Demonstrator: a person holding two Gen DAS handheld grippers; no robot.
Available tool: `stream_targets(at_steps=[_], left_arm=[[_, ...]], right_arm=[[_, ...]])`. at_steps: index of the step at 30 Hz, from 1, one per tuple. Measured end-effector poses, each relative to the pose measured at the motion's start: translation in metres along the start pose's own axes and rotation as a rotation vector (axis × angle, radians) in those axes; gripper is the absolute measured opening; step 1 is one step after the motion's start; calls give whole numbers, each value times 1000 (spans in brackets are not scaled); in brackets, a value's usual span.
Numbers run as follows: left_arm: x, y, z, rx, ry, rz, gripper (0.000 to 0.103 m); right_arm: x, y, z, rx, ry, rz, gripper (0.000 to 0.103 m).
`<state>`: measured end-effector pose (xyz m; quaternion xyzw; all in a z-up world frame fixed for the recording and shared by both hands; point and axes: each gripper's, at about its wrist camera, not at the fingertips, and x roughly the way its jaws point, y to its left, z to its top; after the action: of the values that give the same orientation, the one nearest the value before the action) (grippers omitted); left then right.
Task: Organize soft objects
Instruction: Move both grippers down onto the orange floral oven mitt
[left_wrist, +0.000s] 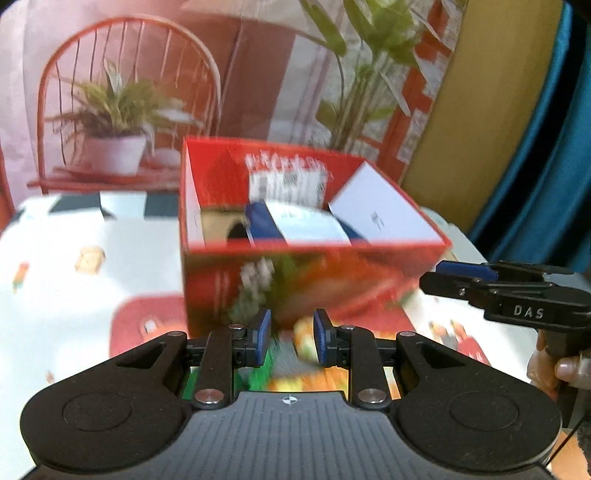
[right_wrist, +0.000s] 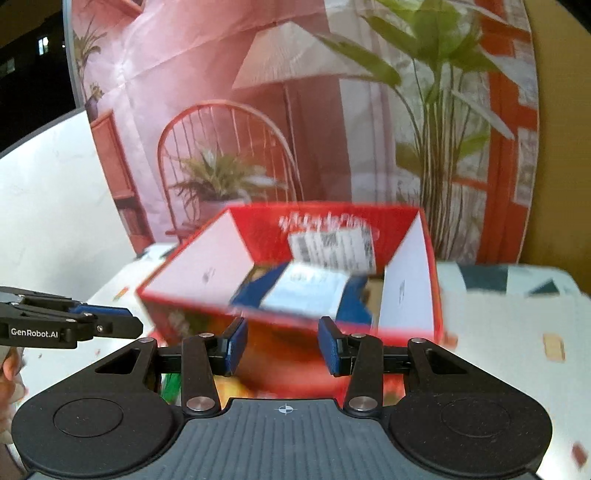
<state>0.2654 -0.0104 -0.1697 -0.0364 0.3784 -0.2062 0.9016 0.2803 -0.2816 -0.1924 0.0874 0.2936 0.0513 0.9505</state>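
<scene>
Clearly the red open-topped cardboard box (left_wrist: 314, 273) is where things get stowed: it stands on the bench with the white cartoon-print cloth (left_wrist: 74, 266), and inside lie a blue-and-white flat pack (left_wrist: 303, 225) and a brown cardboard piece with a round hole (left_wrist: 221, 225). Which soft objects remain to sort is hard to tell; blurred green, yellow and orange shapes (left_wrist: 295, 354) lie on the cloth below the left gripper (left_wrist: 291, 338). Its jaws stand a little apart with nothing pinched between them. The right gripper (right_wrist: 282, 347) is likewise parted and empty, just before the box's near wall. Both views are smeared, so the likely trouble is a hasty approach: either gripper could knock or shove the light box, or the two could collide, being near each other.
</scene>
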Motion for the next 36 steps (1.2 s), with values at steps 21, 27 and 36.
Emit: stream_targets(at_steps=[21, 27, 36], left_arm=[[26, 14, -64, -134, 61, 42, 53], [34, 12, -74, -140, 83, 26, 53], [37, 12, -84, -162, 105, 11, 53]], right_arm=[[0, -2, -101, 98, 167, -88, 54], [12, -6, -104, 134, 180, -66, 55], [32, -2, -91, 76, 165, -58, 54]])
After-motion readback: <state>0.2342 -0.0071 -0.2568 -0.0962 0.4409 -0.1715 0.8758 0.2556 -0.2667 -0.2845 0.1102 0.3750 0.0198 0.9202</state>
